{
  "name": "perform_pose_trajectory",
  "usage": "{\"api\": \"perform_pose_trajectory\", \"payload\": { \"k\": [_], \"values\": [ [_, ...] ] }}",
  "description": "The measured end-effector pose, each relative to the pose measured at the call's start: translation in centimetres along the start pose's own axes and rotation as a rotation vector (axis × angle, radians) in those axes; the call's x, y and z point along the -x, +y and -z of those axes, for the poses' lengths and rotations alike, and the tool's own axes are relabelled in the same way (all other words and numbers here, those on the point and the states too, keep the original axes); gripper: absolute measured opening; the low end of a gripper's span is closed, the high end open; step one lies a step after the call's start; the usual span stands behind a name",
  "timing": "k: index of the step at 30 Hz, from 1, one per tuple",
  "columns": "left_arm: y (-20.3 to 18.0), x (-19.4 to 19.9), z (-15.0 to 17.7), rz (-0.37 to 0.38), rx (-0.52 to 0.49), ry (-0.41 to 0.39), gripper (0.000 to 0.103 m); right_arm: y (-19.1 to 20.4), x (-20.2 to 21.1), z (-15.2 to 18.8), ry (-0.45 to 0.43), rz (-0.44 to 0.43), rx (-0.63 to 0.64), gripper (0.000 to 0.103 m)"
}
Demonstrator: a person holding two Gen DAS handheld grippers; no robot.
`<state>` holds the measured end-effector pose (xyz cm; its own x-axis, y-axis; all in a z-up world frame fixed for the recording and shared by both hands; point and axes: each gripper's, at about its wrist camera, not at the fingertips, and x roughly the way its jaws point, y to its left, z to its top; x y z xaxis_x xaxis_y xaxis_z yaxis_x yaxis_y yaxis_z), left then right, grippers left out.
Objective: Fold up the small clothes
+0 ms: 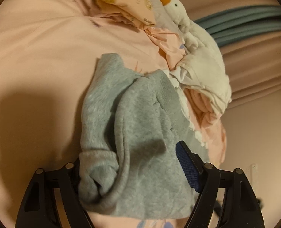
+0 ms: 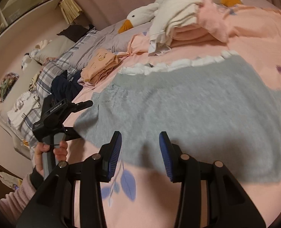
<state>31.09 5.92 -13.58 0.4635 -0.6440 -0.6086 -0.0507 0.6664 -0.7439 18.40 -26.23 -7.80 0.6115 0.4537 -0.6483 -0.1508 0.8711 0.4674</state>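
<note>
A fuzzy grey-green small garment [image 2: 188,110] with a white frilled edge lies spread on the pink bed sheet [image 2: 178,199]. In the left wrist view the same garment [image 1: 136,133] is bunched up between my left gripper's [image 1: 132,171] wide-spread fingers; its left finger is hidden under the cloth, the right blue pad [image 1: 188,169] shows. In the right wrist view the left gripper [image 2: 79,117] sits at the garment's left edge, open, with the cloth edge between its fingers. My right gripper [image 2: 140,152] is open and empty, hovering over the garment's near edge.
A white goose plush [image 2: 159,9] and folded white and pink clothes [image 2: 178,28] lie at the far side. A folded peach garment [image 2: 100,64] and a dark blue cloth [image 2: 64,87] lie to the left by plaid bedding [image 2: 45,70]. A shelf [image 2: 17,9] stands beyond.
</note>
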Motion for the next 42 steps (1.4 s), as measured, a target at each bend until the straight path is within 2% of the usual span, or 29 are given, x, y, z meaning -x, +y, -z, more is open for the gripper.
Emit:
{"api": "perform_pose_trajectory", "payload": {
  "k": [1,3,6,9,12,13,16,22,27,32,35,37,42],
  "values": [
    [-0.2,-0.1,0.0,-0.019,-0.011,-0.004,0.063,0.5,-0.8,-0.6,0.005,0.017,0.018,0.042],
    [-0.9,-0.5,0.0,-0.075,-0.058,-0.004,0.036,1.0,-2.3,-1.7,0.012,0.034,0.04,0.036],
    [-1.2,-0.6,0.1,-0.133,-0.11,-0.014,0.021,1.9,-4.9,-3.4,0.024,0.079,0.074,0.025],
    [-1.2,-0.4,0.3,-0.177,-0.149,-0.017,0.017,2.3,-7.3,-4.3,0.054,0.148,0.109,0.017],
    [-1.6,-0.2,0.4,-0.203,-0.183,-0.019,0.016,1.4,-10.5,-3.8,0.168,0.239,0.114,0.011],
    [-1.9,-0.1,0.4,-0.207,-0.196,-0.021,0.016,1.4,-10.7,-3.7,0.166,0.25,0.13,0.011],
    [-2.9,0.4,0.5,-0.206,-0.229,-0.032,0.016,2.2,-9.3,-3.7,0.163,0.244,0.143,0.017],
    [-5.0,1.4,0.8,-0.211,-0.293,-0.059,0.016,4.6,-5.6,-0.7,0.146,0.176,0.197,0.017],
    [-7.2,1.6,1.3,-0.235,-0.333,-0.075,0.012,4.0,-7.4,2.2,0.191,0.208,0.186,0.017],
    [-11.5,2.2,2.7,-0.226,-0.466,-0.108,0.011,2.1,-5.3,2.0,0.134,0.097,0.059,0.017],
    [-15.1,2.2,4.0,-0.224,-0.552,-0.127,0.011,0.9,-2.4,2.0,0.059,0.075,0.015,0.017],
    [-16.9,1.7,4.7,-0.221,-0.588,-0.125,0.011,-0.9,0.1,1.8,-0.003,0.037,-0.058,0.017],
    [-21.8,-0.6,7.8,-0.223,-0.69,-0.103,0.011,-4.8,5.2,2.0,-0.113,-0.007,-0.183,0.017]
  ]
}}
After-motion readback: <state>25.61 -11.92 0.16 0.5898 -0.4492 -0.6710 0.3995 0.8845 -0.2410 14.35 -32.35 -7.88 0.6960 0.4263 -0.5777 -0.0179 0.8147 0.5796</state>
